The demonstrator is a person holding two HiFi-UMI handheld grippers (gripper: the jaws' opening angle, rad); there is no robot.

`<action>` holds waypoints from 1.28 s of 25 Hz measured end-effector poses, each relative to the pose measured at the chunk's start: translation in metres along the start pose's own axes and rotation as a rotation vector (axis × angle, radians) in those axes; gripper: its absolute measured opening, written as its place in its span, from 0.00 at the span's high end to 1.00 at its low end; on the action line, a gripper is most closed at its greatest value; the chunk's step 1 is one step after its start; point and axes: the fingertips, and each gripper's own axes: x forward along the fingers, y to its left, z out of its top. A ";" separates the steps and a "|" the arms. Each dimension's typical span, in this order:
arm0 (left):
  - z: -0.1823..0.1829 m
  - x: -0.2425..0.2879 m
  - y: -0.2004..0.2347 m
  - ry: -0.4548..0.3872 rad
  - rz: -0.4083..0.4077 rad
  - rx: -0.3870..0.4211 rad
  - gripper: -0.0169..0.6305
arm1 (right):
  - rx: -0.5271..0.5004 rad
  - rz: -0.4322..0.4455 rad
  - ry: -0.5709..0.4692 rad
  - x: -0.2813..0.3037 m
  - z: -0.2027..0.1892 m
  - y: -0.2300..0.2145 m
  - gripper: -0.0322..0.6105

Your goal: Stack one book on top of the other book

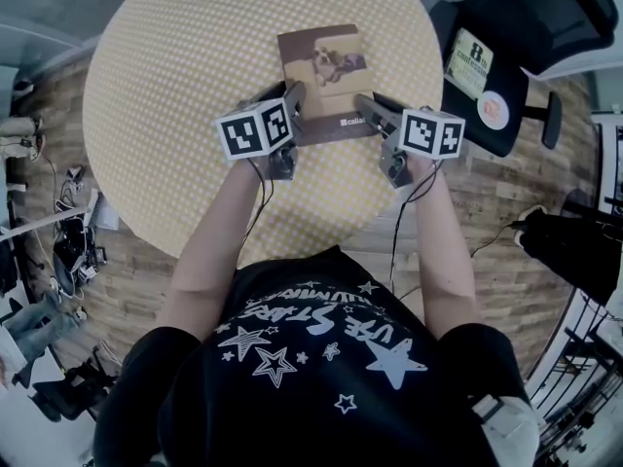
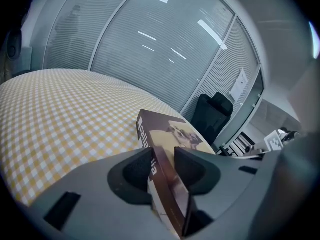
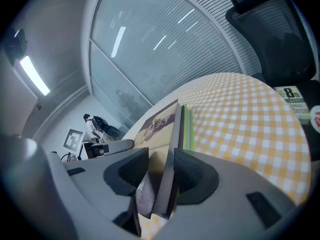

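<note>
The left gripper and right gripper each clamp a near corner of the brown book on the checked surface — it lies over the green book; stacking looks all but done; only letting go remains.

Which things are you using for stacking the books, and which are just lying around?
For the job: brown book, green book beneath it, left hand-held gripper, right hand-held gripper.
Just lying about: black chair, booklet on its seat.
</note>
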 end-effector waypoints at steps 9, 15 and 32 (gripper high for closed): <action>0.005 -0.015 0.007 -0.012 0.018 0.042 0.75 | -0.130 -0.069 -0.052 -0.003 0.010 0.001 0.70; 0.005 -0.046 -0.007 -0.054 0.001 0.121 0.75 | -0.146 -0.078 -0.117 -0.022 0.025 0.007 0.70; 0.019 -0.144 -0.066 -0.257 -0.136 0.426 0.86 | -0.291 -0.113 -0.353 -0.081 0.025 0.106 0.78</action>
